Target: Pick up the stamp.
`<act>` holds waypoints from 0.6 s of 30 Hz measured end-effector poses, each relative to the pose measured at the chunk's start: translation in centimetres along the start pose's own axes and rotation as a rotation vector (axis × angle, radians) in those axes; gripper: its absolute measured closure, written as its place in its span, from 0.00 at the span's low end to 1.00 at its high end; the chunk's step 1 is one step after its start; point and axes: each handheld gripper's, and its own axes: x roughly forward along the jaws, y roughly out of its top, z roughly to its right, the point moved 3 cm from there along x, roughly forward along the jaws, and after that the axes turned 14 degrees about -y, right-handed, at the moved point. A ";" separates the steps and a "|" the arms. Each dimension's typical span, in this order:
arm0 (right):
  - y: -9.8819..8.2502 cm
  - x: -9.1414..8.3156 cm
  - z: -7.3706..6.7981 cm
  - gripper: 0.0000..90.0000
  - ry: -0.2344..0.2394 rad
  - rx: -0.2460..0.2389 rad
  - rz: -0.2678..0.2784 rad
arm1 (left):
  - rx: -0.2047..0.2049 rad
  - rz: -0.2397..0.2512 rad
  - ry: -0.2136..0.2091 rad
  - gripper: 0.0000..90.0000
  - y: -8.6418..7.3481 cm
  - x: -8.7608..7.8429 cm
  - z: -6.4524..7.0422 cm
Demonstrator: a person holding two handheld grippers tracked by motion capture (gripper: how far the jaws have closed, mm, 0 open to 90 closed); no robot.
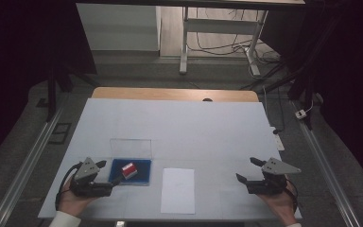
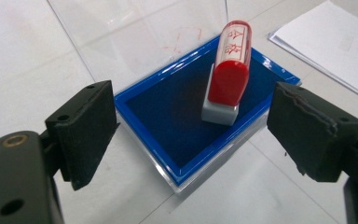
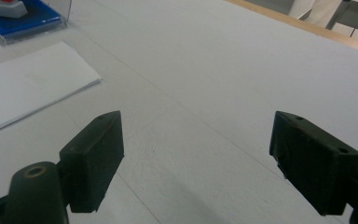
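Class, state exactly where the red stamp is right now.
In the high view, the red stamp stands on the blue ink pad at the table's near left, just ahead of the open left hand-held gripper and left of the white paper.

White table [image 1: 179,123], wood edge at its far side. Near left: blue ink pad [image 1: 139,176] with clear lid [image 1: 131,147] standing upright behind it; red stamp [image 1: 129,170] lies tilted on the pad. White paper [image 1: 177,190] lies just right of the pad, apart from it. Left gripper [image 1: 111,172] held just beside the pad's left edge, jaws spread wide, nothing between them. Right gripper [image 1: 247,170] held well to the right of the paper, jaws apart, empty.
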 end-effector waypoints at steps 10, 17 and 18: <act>0.1 0.3 -0.1 0.23 0.026 0.019 0.000 | -0.011 0.013 0.006 0.18 -0.1 -0.5 -0.1; 0.2 0.2 -0.4 0.25 0.020 0.005 0.000 | 0.004 0.011 0.007 0.19 0.2 -0.6 0.2; 0.2 0.3 -0.4 0.25 0.024 0.008 0.002 | 0.004 0.016 0.007 0.19 0.2 -0.6 0.2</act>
